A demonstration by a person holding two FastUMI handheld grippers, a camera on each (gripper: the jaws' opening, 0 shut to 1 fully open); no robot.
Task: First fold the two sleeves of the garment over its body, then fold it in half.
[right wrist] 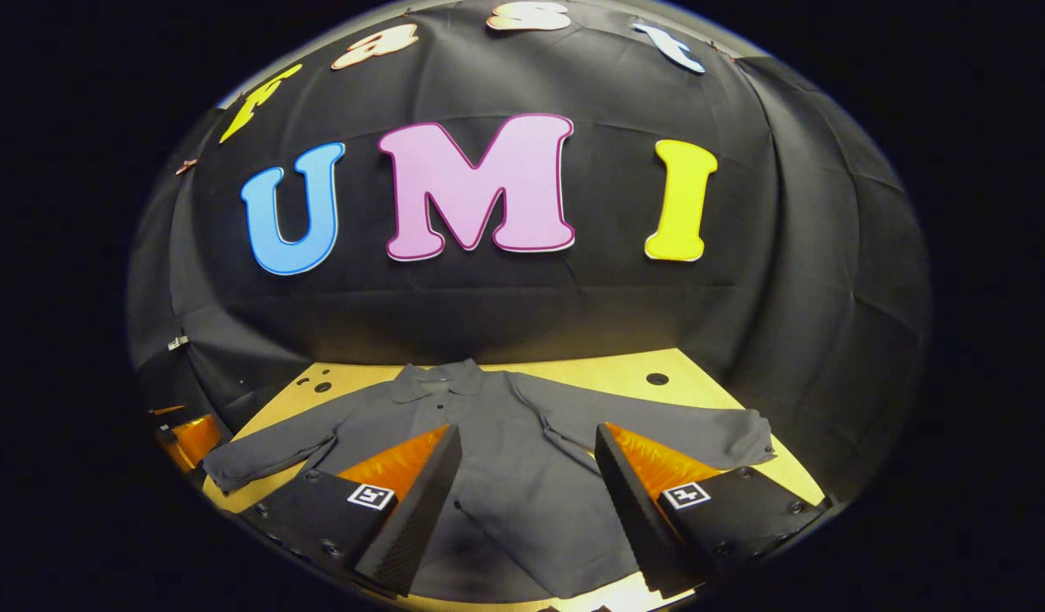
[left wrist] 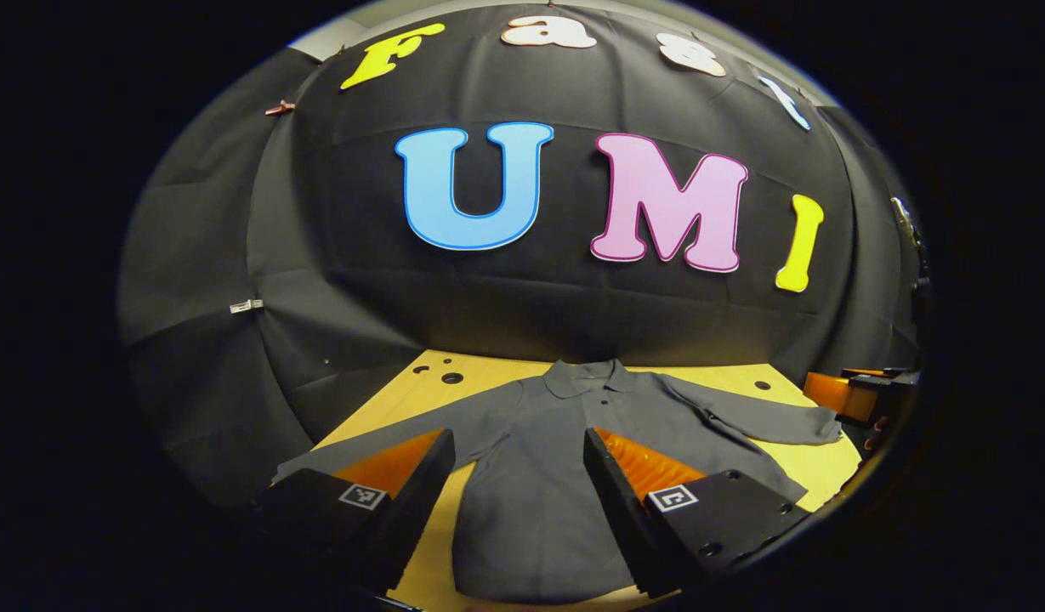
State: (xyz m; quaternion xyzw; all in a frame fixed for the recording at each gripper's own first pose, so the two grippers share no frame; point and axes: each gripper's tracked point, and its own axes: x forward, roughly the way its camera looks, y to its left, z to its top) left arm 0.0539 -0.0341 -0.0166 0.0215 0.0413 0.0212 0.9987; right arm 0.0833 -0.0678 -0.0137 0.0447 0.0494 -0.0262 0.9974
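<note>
Left gripper [left wrist: 518,476] wide open, holding nothing, hovering above the near part of the shirt [left wrist: 556,459], right gripper [right wrist: 526,476] likewise wide open and empty, shirt flat on the wooden table [right wrist: 624,374], collar far, both sleeves spread out sideways, unfolded

Dark grey collared shirt [left wrist: 539,442] flat on table, both sleeves spread out
</note>
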